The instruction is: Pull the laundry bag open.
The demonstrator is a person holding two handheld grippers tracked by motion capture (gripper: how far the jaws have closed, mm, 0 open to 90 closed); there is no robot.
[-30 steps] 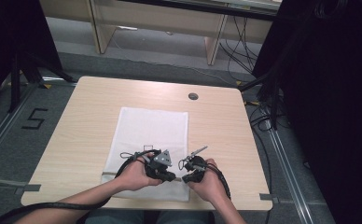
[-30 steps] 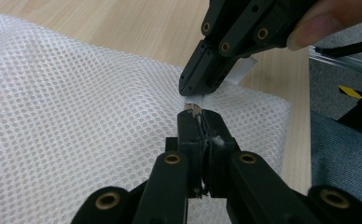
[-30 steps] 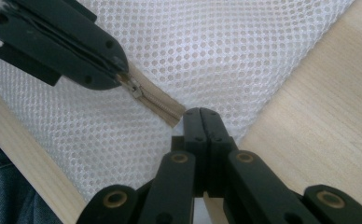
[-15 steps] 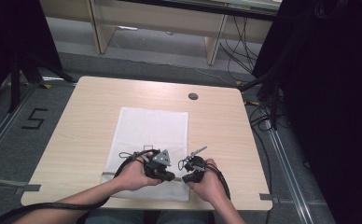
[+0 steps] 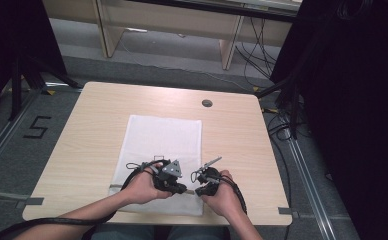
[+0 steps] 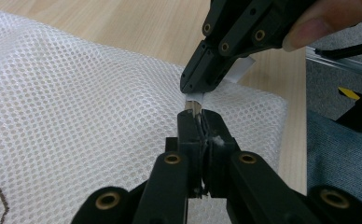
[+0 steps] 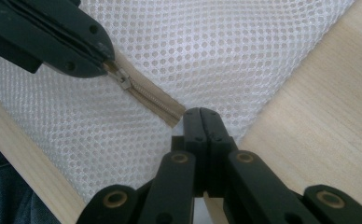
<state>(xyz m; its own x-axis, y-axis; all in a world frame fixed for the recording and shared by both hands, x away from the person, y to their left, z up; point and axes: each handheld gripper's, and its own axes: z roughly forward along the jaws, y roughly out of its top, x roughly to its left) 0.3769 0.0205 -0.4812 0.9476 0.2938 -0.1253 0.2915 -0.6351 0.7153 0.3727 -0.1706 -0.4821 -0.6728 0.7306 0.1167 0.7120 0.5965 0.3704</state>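
A white mesh bag [image 5: 164,145] lies flat on the wooden table [image 5: 92,130], with a beige zipper [image 7: 149,99] along its near edge. My left gripper [image 5: 183,189] is shut on the zipper pull [image 7: 123,80] and holds it low over the bag; its jaws [image 6: 198,115] clamp the metal tab. My right gripper [image 5: 198,191] faces it tip to tip, jaws pressed together on the end of the zipper tape [image 7: 177,114] at the bag's corner. In the left gripper view the right gripper [image 6: 194,87] pinches a small white tab. A hand holds each gripper.
A round cable hole [image 5: 207,103] sits at the table's far right. Wooden shelving stands behind the table, black cables [image 5: 282,125] and dark equipment to the right. The table's near edge [image 5: 232,219] is just behind the hands, with blue trousers [image 6: 337,158] below it.
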